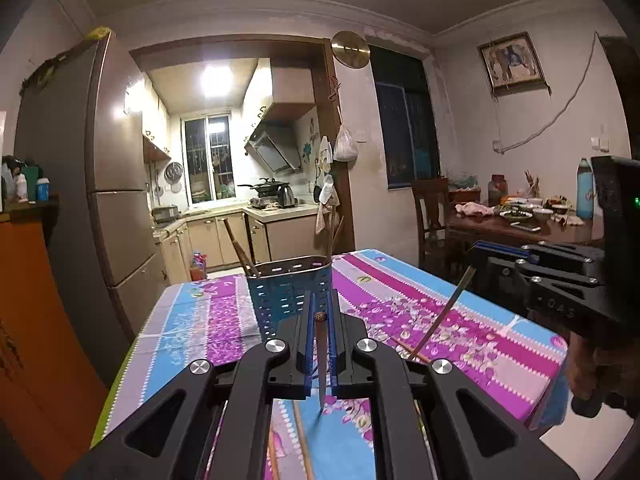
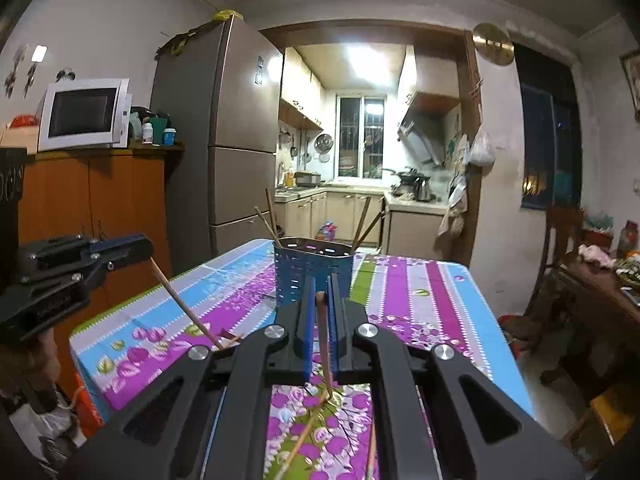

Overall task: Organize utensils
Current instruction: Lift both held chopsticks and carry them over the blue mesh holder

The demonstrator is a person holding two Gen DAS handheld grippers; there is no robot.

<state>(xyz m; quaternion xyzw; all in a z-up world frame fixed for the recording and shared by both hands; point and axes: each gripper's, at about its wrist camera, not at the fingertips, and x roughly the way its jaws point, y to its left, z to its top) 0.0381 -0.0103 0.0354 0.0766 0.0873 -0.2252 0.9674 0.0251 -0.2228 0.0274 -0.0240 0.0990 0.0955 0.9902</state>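
Observation:
A blue perforated utensil holder [image 1: 290,294] stands on the table with several chopsticks [image 1: 238,246] leaning in it; it also shows in the right wrist view [image 2: 312,276]. My left gripper [image 1: 320,316] is shut on a dark chopstick [image 1: 321,364] that hangs down to the cloth, just short of the holder. My right gripper [image 2: 319,296] is shut on a brown chopstick [image 2: 325,348] the same way. Each gripper shows in the other's view, the right one [image 1: 476,256] and the left one [image 2: 148,250], with its chopstick slanting down. Loose chopsticks [image 2: 304,432] lie on the cloth below me.
The table wears a purple, blue and white flowered cloth [image 1: 440,320]. A fridge [image 1: 100,184] and an orange cabinet [image 2: 88,200] stand to the left. A dining table [image 1: 528,228] with dishes and a chair [image 1: 432,212] stands to the right. The kitchen lies behind.

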